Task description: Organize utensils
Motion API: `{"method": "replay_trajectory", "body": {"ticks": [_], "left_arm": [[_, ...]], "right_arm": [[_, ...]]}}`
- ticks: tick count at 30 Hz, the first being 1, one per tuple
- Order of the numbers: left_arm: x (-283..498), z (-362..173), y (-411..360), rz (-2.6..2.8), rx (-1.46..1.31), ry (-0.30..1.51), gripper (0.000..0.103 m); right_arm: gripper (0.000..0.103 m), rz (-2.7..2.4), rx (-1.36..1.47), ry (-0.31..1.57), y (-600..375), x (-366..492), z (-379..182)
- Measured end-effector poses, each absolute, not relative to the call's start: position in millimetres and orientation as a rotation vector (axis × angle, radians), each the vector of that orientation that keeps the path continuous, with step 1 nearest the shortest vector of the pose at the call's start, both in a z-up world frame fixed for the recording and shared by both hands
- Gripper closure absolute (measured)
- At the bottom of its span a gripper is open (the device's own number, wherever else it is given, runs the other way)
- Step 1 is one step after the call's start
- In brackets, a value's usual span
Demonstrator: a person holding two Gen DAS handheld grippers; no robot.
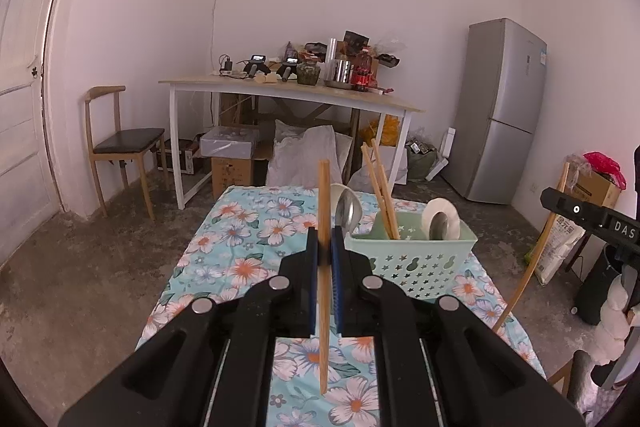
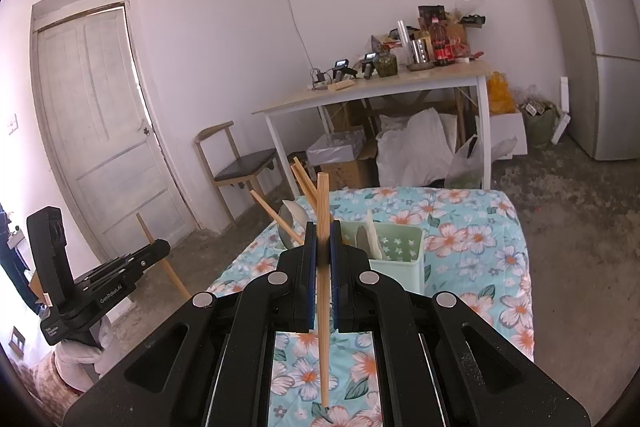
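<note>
Both grippers are each pinching 1 chopstick: left gripper, right gripper.
Left chopstick and right chopstick are looking light, stiff, slippery; mid-shaft grips are suiting the basket.

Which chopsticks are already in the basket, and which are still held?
The chopstick pair leaning in the green basket is stowed; the left claw and right claw each clamp one upright chopstick.

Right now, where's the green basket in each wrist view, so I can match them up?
Left wrist: the basket sits right of centre, beyond the fingers, chopsticks and spoons standing in it.
Right wrist: the basket is near centre, just right of the fingers.
Shared landmark: the floral cloth under it.
</note>
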State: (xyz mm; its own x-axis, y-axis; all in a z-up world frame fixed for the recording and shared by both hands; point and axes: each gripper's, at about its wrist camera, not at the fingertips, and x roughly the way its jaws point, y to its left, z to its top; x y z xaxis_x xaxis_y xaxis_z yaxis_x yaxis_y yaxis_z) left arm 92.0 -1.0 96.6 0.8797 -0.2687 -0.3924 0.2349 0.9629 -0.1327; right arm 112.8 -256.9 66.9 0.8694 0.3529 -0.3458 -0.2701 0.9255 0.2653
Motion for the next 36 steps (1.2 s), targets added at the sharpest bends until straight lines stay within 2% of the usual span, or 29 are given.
{"method": "replay_trajectory", "body": {"ticks": [8,18,29,36], "left_arm": [[96.4,146.2,6.3,-0.411,-0.184,0.34,0.098],[147.2,201.7,-12.6,-0.531,-0.309,0.209,0.098],[221.2,161.2,-62.7,-0.446,-0.279,0.235,0.098],[238.1,124.5,-81.5,-0.426,-0.27,0.275,0.098]], "right_arm": [[0.099,0.328,0.231,0.352,-262.5,101.5,85.1],[0.099,0.343,0.282,0.316,-282.2,103.1,82.7],[0.099,0.366,0.328,0.329,-299.8,114.8,68.2],[0.099,0.365,0.344,0.342,-306.7,118.7,58.9]]}}
